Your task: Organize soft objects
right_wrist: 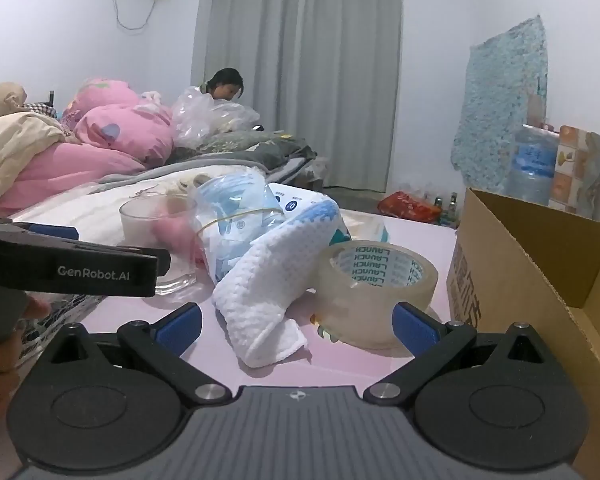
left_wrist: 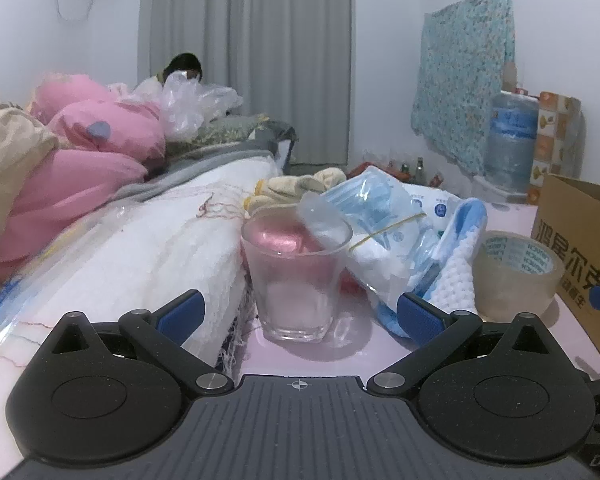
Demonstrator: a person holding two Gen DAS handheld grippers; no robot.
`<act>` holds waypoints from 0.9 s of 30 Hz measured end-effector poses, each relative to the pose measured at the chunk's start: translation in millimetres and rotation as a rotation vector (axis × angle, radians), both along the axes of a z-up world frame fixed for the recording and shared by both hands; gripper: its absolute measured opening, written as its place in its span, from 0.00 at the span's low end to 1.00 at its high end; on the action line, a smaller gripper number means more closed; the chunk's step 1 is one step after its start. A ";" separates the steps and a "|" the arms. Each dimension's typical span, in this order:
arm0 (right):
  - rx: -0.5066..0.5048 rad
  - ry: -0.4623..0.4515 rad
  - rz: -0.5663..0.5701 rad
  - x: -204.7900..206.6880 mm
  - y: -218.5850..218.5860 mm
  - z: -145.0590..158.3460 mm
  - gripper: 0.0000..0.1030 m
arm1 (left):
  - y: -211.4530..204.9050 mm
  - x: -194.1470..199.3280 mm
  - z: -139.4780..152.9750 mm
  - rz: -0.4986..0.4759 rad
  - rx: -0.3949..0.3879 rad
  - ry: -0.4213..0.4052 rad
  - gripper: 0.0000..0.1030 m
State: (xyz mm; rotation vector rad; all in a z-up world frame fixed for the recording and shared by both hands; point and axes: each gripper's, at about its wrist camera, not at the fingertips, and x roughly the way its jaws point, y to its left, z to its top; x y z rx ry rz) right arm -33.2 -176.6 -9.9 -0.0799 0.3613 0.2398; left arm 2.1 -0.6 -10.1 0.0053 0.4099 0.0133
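Observation:
A white waffle cloth with a blue edge (right_wrist: 268,300) lies crumpled on the pink table (right_wrist: 340,364), leaning on a clear bag of blue face masks (right_wrist: 236,220). My right gripper (right_wrist: 296,326) is open; the cloth's near end lies between its fingers, untouched by the pads. My left gripper (left_wrist: 300,314) is open just short of a glass cup (left_wrist: 296,276) holding something pink. The mask bag (left_wrist: 380,216) and the cloth (left_wrist: 456,264) sit right of the cup. Cream gloves (left_wrist: 296,188) lie behind it.
A roll of clear tape (right_wrist: 376,292) stands right of the cloth. An open cardboard box (right_wrist: 520,264) is at the table's right edge. A folded white blanket (left_wrist: 140,248) borders the table on the left, with pink bedding (left_wrist: 100,132) and a person beyond.

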 end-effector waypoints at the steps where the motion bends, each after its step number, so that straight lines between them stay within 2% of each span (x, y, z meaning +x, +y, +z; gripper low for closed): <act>1: -0.001 -0.001 -0.003 0.6 0.2 0.3 0.43 | -1.3 -0.9 0.2 0.001 0.007 -0.007 1.00; 5: 0.002 -0.021 -0.014 0.7 -0.4 0.8 0.43 | 2.3 -1.4 3.7 0.009 0.003 -0.022 1.00; 27: -0.003 -0.005 -0.023 3.2 1.1 -0.6 0.43 | 2.9 0.5 4.4 0.001 -0.004 -0.017 1.00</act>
